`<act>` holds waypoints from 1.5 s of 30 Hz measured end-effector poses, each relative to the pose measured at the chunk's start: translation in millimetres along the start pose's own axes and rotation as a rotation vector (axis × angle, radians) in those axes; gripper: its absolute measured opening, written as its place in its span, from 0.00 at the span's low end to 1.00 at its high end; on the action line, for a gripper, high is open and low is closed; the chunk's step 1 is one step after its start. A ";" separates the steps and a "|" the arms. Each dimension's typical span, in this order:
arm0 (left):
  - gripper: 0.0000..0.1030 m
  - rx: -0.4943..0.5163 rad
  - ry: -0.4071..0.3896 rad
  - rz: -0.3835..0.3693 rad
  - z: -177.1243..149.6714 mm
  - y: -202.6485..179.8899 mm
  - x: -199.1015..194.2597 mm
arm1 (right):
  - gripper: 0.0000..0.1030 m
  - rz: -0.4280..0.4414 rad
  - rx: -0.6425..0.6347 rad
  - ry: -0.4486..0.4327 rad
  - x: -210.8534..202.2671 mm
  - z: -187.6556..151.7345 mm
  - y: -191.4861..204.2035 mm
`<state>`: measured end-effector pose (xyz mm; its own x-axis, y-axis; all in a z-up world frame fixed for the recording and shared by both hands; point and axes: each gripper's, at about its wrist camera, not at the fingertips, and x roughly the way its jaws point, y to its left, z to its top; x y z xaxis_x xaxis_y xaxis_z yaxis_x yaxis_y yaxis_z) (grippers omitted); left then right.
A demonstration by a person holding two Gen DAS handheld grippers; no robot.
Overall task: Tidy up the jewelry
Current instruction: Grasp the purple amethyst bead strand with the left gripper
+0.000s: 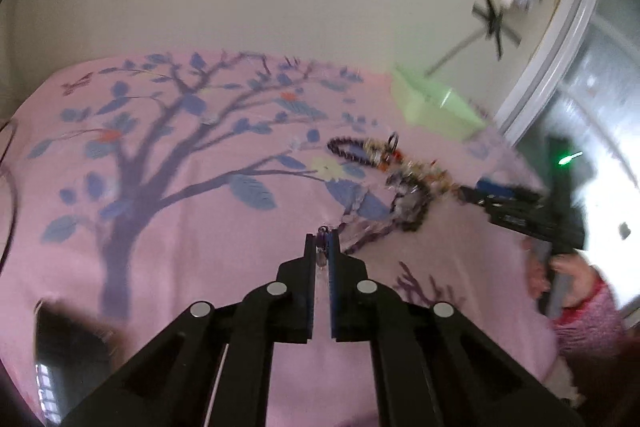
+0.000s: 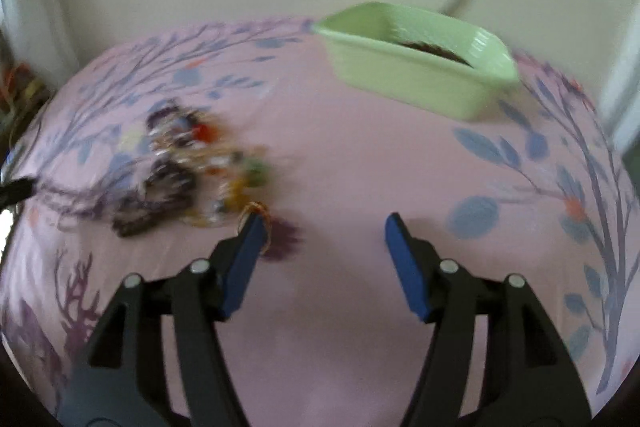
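Two grippers worked near jewelry pile (image 2: 188, 171): left gripper (image 1: 322, 241) clenched purple chain (image 1: 372, 237); right gripper (image 2: 324, 227) released, before green dish (image 2: 416, 75).

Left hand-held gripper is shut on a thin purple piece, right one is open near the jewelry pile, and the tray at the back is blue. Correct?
Not quite: the tray is light green, not blue, as the right wrist view shows. The rest holds: the left hand-held gripper is shut on a thin purple piece, and the right hand-held gripper is open beside the jewelry pile.
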<state>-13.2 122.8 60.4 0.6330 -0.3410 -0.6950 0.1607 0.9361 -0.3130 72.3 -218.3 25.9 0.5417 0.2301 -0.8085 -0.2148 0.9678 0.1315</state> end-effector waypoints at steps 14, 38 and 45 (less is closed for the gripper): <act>0.03 -0.072 -0.150 -0.030 -25.9 21.6 -90.7 | 0.59 0.264 -0.260 -0.080 -47.3 -25.1 90.7; 0.03 0.028 -0.232 -0.193 -7.9 -21.5 -127.0 | 0.06 0.501 -0.405 -0.017 -51.5 -41.1 193.4; 0.03 0.106 -0.109 -0.332 -2.1 -68.8 -68.0 | 0.06 0.409 -0.267 -0.062 -81.8 -48.1 119.1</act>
<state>-68.9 81.5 127.8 0.6094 -0.6216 -0.4922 0.4448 0.7819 -0.4369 -36.6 -126.8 80.1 0.4156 0.5992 -0.6843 -0.6163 0.7388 0.2726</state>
